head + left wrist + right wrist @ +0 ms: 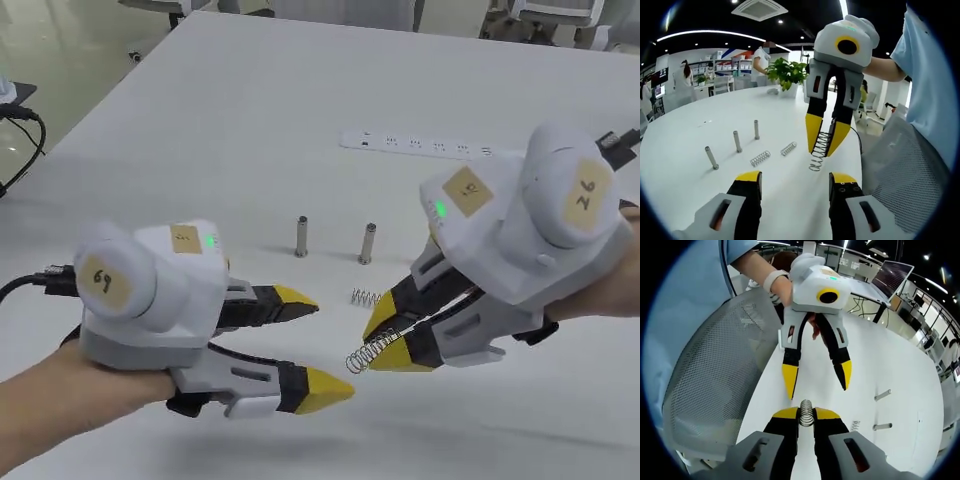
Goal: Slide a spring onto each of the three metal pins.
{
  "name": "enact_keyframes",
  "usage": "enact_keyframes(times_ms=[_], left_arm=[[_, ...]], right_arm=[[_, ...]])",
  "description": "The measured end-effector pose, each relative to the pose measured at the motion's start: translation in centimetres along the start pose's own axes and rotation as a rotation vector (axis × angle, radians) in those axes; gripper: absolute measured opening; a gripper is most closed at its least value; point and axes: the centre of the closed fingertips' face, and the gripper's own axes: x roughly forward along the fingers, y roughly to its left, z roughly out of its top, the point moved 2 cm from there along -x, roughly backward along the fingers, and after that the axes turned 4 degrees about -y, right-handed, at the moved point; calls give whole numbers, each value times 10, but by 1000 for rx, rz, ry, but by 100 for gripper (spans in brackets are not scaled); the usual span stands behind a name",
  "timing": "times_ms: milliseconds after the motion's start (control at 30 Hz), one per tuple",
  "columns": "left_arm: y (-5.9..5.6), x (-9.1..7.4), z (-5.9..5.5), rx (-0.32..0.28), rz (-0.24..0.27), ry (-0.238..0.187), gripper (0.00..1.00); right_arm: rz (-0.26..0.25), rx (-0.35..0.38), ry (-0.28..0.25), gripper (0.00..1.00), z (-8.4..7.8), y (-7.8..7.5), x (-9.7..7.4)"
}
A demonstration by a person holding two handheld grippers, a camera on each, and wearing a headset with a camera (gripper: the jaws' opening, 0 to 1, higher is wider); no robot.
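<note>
Three metal pins stand on the white table: the left pin (711,157), the middle pin (737,141) and the far pin (756,129). Two of them show in the head view, one pin (301,237) beside another pin (368,243). Two loose springs lie near them, one spring (760,158) and a second spring (788,148). My right gripper (385,340) is shut on a third spring (372,350), held above the table. That held spring (807,412) sits end-on between its jaws. My left gripper (315,343) faces it, open and with nothing in it.
A white power strip (415,145) lies at the back of the table (200,130). A grey mesh chair (715,380) stands by the table's near edge. A potted plant (787,72) sits at the far end, with people standing beyond it.
</note>
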Motion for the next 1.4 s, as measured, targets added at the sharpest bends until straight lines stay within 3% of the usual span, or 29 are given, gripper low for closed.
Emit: enact_keyframes(times_ms=[167, 433, 800, 1400], left_arm=[[8, -5, -2, -17, 51, -9, 57], [18, -12, -7, -53, 127, -20, 79], [29, -18, -12, -94, 188, -25, 98], [39, -25, -18, -114, 243, -34, 98]], right_arm=[[3, 0, 3, 8, -1, 1, 1], [4, -2, 3, 8, 0, 1, 3], [12, -5, 18, 8, -2, 2, 3], [14, 1, 33, 8, -4, -6, 3]])
